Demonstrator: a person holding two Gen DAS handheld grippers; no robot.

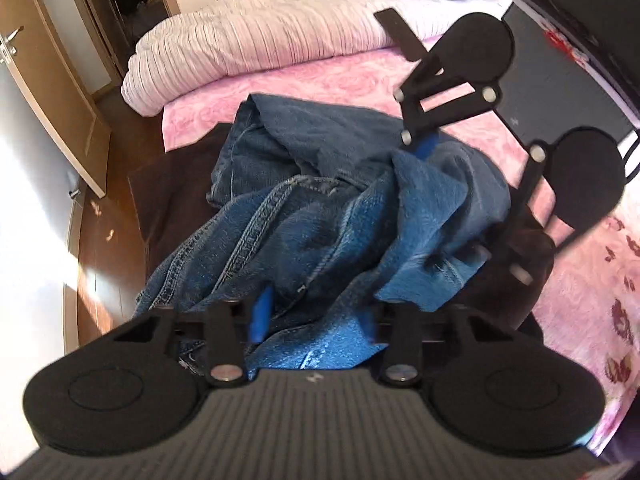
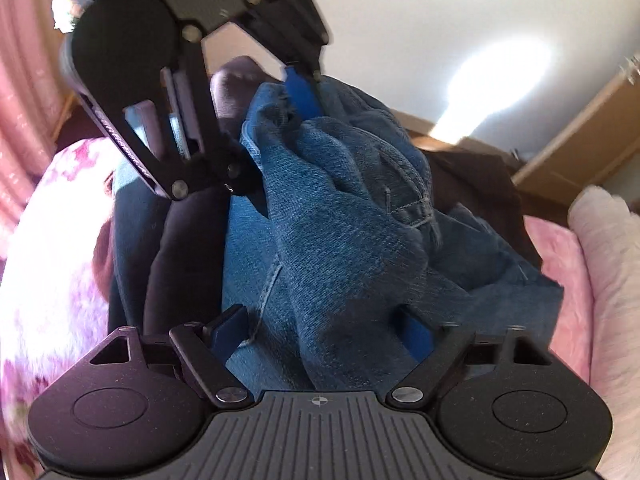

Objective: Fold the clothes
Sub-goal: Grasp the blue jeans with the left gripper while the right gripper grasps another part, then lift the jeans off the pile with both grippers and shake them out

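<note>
Crumpled blue jeans (image 1: 320,216) lie mid-frame on a pink bed (image 1: 352,80). The left gripper (image 1: 316,316) at bottom centre pinches denim between narrowed fingers. The right gripper (image 2: 320,332), likewise low centre, grips a thick fold.

Black tool (image 1: 312,320), blue pads (image 1: 261,312), silver screws.

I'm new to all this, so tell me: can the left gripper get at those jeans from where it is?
Probably yes. The left gripper already has bunched denim of the jeans between its jaws, with nothing in the way. The right gripper is in the same heap too, though whether either truly pinches the cloth is unclear.
</note>
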